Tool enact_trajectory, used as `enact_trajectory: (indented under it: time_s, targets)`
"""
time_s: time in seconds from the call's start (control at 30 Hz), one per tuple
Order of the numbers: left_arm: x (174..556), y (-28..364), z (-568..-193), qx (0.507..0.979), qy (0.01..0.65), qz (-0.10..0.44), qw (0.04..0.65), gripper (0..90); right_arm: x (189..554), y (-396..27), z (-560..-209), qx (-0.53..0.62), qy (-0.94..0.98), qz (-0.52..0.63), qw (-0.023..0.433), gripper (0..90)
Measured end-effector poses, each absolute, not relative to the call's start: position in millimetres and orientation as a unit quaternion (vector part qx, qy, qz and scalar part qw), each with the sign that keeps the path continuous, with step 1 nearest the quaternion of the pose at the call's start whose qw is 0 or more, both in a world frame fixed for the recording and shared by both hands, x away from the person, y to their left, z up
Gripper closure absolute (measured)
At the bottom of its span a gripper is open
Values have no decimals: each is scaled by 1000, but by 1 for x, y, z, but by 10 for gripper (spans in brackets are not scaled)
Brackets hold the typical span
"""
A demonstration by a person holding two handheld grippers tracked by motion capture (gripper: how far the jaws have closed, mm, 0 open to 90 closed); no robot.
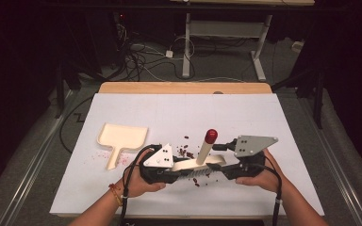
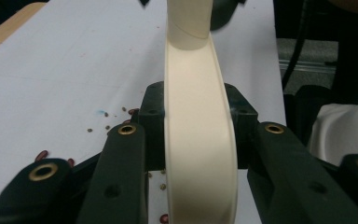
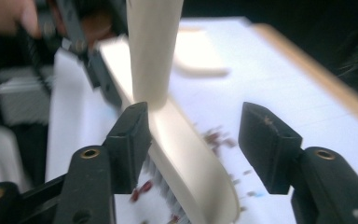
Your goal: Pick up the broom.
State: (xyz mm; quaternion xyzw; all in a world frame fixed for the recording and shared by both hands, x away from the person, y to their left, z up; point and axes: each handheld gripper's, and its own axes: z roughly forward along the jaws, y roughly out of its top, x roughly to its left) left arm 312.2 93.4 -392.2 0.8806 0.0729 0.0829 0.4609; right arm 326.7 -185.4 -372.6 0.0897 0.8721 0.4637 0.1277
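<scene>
A cream brush [image 1: 199,162] with a red-tipped handle sits near the front edge of the tabletop [image 1: 179,110], passed between two hands. The left hand-held gripper [image 1: 167,170] clamps the brush's back, apparently to take it over, while the right hand-held gripper [image 1: 226,170] stands part-open around the other end, one pad touching, the other clear. Red beans [image 1: 186,151] lie scattered just behind; a dustpan [image 1: 121,139] waits toward the left edge, ready for sweeping.

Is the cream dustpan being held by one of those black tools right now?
No, the dustpan lies alone on the white table, left of the left tool, which grips the brush instead.
</scene>
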Motion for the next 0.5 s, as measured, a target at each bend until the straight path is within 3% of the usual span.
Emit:
enact_trajectory:
  time_s: [0.2, 0.23, 0.37, 0.4, 0.5]
  targets:
    - [310, 95, -395, 884, 55, 64, 459, 657, 329, -171, -390, 58, 897, 431, 79, 501]
    - [310, 93, -397, 889, 49, 59, 452, 657, 332, -168, -394, 47, 901, 428, 52, 555]
    - [311, 94, -398, 891, 47, 60, 448, 644, 335, -164, -399, 26, 906, 420, 48, 596]
    - [312, 94, -398, 892, 46, 59, 447, 608, 331, -162, -402, 31, 912, 407, 37, 647]
    - [312, 94, -398, 893, 49, 67, 442, 587, 329, -159, -403, 29, 915, 401, 39, 658]
